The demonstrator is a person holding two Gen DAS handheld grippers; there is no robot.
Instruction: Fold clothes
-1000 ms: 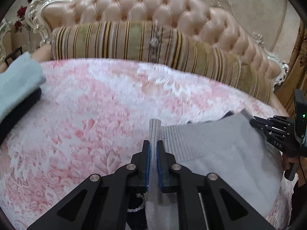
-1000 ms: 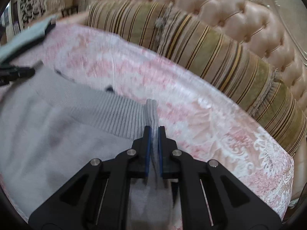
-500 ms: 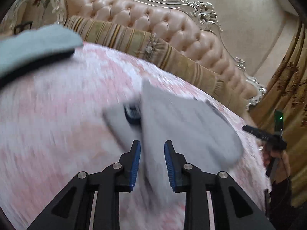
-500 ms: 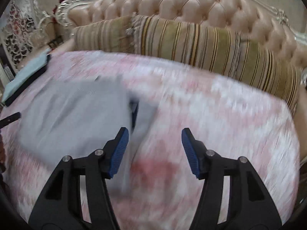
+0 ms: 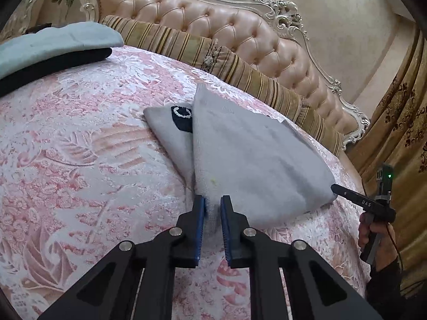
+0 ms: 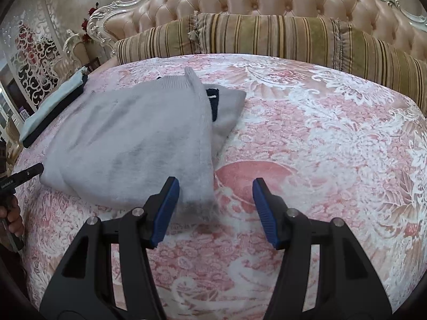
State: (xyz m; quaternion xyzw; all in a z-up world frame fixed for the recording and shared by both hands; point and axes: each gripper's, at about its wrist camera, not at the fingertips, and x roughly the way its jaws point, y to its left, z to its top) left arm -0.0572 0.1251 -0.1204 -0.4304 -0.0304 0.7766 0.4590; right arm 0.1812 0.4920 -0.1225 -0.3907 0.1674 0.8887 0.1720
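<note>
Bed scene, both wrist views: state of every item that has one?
Grey sweater: folded over, lying on the bedspread, dark label showing at the fold.
Left hand-held gripper: open a little, holding nothing, grey sweater's corner between its fingers.
Right hand-held gripper: wide open, empty, just off the sweater's edge.
Light blue garment: folded, stacked on a dark garment.
Bedspread: spread flat.

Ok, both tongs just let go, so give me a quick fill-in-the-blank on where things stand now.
1. The folded sweater on the bedspread is ___ in colour.
2. The right tongs are ___, holding nothing.
3. The dark neck label shows at the sweater's ___ end from the left tongs.
4. The bolster has a ___ pattern.

Missing words: grey; open; far; striped
</note>
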